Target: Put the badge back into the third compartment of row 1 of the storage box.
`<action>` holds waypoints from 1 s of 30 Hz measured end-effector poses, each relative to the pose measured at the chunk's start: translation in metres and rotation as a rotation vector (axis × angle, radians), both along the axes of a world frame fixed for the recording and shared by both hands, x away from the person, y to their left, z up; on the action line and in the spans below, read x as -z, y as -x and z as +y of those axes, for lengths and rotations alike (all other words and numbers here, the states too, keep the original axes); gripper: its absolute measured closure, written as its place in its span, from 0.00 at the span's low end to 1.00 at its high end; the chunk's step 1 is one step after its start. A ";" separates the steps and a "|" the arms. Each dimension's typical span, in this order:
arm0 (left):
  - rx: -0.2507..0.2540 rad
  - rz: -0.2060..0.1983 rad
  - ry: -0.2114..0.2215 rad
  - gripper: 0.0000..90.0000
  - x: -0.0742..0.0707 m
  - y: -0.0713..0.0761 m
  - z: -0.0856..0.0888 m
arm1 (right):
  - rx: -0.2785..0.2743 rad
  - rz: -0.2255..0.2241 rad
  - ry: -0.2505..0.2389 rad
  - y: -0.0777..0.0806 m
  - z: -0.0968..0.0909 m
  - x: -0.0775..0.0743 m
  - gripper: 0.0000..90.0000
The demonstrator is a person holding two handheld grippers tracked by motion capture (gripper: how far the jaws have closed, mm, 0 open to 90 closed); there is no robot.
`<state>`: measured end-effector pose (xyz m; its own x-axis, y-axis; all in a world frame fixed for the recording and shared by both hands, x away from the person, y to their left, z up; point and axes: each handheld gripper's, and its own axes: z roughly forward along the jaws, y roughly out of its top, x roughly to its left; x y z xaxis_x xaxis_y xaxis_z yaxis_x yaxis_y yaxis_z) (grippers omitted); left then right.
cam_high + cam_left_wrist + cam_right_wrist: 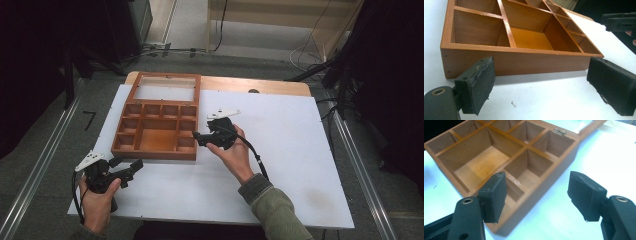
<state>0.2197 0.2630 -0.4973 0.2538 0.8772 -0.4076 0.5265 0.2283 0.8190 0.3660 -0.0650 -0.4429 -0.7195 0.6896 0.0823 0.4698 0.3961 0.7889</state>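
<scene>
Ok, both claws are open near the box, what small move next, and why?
Probably ease the right claw left onto the box wall: its jaws stand open and already straddle that edge. The lid lies open, the compartments look empty, and the left claw waits apart.

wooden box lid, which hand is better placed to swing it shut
Right, probably. The right tool is open beside the wooden box's right edge, nearer the lid lying open at the far side. The left tool, also open, sits off the near left corner, farther away.

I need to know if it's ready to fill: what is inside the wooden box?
Nothing: every compartment of the box that shows is bare wood, the large middle one included. Its walls hide parts of some floors in each view.
</scene>
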 end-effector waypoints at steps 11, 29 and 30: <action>0.002 0.006 -0.007 0.09 0.001 0.000 -0.001 | 0.023 -0.003 -0.016 0.019 -0.045 0.009 0.31; 0.003 0.012 -0.014 0.09 0.002 0.000 -0.002 | 0.062 -0.013 -0.023 0.045 -0.109 0.018 0.27; 0.002 0.013 -0.014 0.09 0.002 0.000 -0.002 | 0.066 -0.013 -0.019 0.046 -0.114 0.019 0.26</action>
<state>0.2198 0.2609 -0.4997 0.2507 0.8824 -0.3983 0.5377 0.2152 0.8152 0.3196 -0.1790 -0.4618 -0.6733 0.7343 0.0865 0.4843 0.3496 0.8020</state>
